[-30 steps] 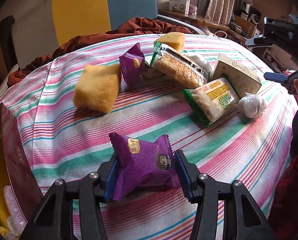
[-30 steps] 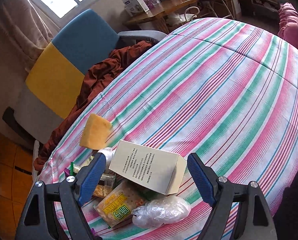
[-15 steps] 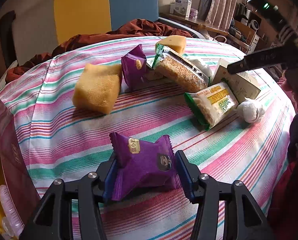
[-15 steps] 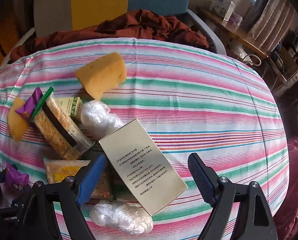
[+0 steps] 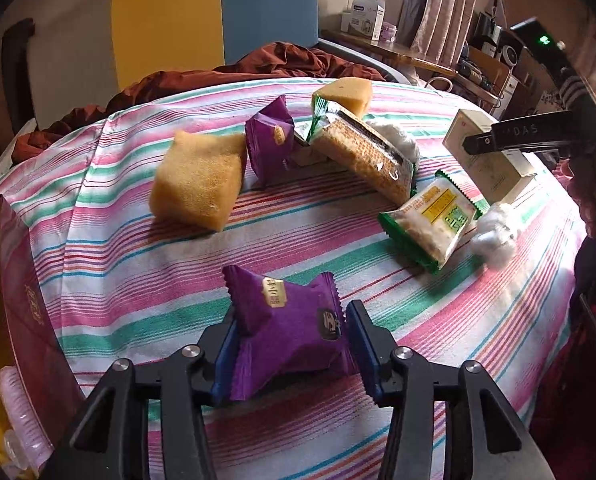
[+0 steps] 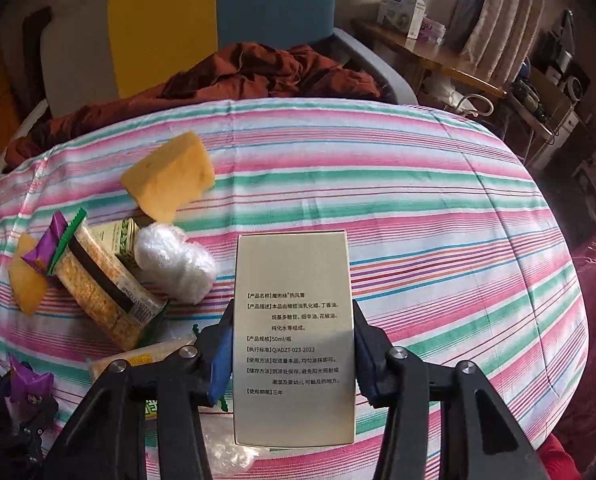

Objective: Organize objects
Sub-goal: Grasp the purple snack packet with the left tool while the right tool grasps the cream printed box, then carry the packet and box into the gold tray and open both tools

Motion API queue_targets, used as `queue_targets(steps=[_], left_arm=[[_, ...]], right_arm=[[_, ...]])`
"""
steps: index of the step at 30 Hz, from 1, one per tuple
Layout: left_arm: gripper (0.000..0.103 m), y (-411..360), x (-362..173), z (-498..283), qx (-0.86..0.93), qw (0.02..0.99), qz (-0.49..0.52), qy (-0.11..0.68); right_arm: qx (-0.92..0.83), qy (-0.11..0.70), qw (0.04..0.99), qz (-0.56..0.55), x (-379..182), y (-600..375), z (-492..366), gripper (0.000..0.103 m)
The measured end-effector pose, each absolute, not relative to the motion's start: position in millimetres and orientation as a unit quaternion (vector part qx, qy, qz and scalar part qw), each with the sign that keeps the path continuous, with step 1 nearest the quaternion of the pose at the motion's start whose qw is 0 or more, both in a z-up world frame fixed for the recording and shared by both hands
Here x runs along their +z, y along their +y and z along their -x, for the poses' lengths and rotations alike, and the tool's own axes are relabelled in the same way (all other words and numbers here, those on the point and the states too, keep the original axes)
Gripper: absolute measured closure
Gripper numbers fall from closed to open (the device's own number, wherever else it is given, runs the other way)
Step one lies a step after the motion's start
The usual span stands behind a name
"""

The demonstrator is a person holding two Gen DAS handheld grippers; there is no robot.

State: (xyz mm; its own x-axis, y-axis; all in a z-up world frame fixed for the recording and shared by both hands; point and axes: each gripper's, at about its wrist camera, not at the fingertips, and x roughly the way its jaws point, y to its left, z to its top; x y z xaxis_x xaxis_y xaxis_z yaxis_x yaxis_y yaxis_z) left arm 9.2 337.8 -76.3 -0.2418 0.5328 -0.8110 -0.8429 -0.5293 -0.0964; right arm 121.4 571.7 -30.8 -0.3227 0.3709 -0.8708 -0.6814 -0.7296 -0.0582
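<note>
In the left wrist view, the left gripper (image 5: pixel 290 344) has its jaws clenched on a purple snack packet (image 5: pixel 288 328), blue pads pressed against both of its sides, low over the striped cloth (image 5: pixel 110 264) that covers the counter. Farther out on the cloth lie a large yellow sponge (image 5: pixel 198 180), a second purple packet (image 5: pixel 270 140) standing on edge just beside it, a long wafer pack (image 5: pixel 363 154) leaning across a small green-and-white box that is mostly hidden, and another yellow sponge (image 5: pixel 343 94) at the far edge. To the right sit a green-edged cracker pack (image 5: pixel 433 222) and a crumpled clear plastic wad (image 5: pixel 495 234), touching each other. A dark red box (image 5: pixel 22 300) stands at the left border. The right gripper (image 5: pixel 513 138) shows at the upper right, over the cream carton (image 5: pixel 487 152). In the right wrist view, the right gripper (image 6: pixel 294 354) grasps that cream carton (image 6: pixel 294 340) by its long sides, the printed face turned up toward the camera and the carton pointing straight ahead. Left of it are a plastic wad (image 6: pixel 174 262), the wafer pack (image 6: pixel 102 288) and a yellow sponge (image 6: pixel 168 176) tilted on one corner. The left gripper with its purple packet (image 6: pixel 28 382) sits in the lower left corner. Behind the counter stands a yellow and blue chair (image 6: pixel 218 24) draped with rust-red fabric (image 6: pixel 234 80).
</note>
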Motion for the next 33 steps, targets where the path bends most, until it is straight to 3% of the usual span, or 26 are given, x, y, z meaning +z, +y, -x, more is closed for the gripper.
queue_targets(steps=[13,23,33], left_arm=[[0.057,271,-7,-4,0.796,0.460,0.382,0.097],[0.057,146,32,47,0.867,0.350,0.353,0.035],[0.056,36,13,134,0.908,0.206,0.365,0.015]], right_arm=[[0.857,0.156,0.299,0.390,34,512,-115,0.053],[0.905,0.130,0.133,0.383,50,387,-27,0.053],[0.890,0.098,-0.027,0.444,8,238,79,0.053]])
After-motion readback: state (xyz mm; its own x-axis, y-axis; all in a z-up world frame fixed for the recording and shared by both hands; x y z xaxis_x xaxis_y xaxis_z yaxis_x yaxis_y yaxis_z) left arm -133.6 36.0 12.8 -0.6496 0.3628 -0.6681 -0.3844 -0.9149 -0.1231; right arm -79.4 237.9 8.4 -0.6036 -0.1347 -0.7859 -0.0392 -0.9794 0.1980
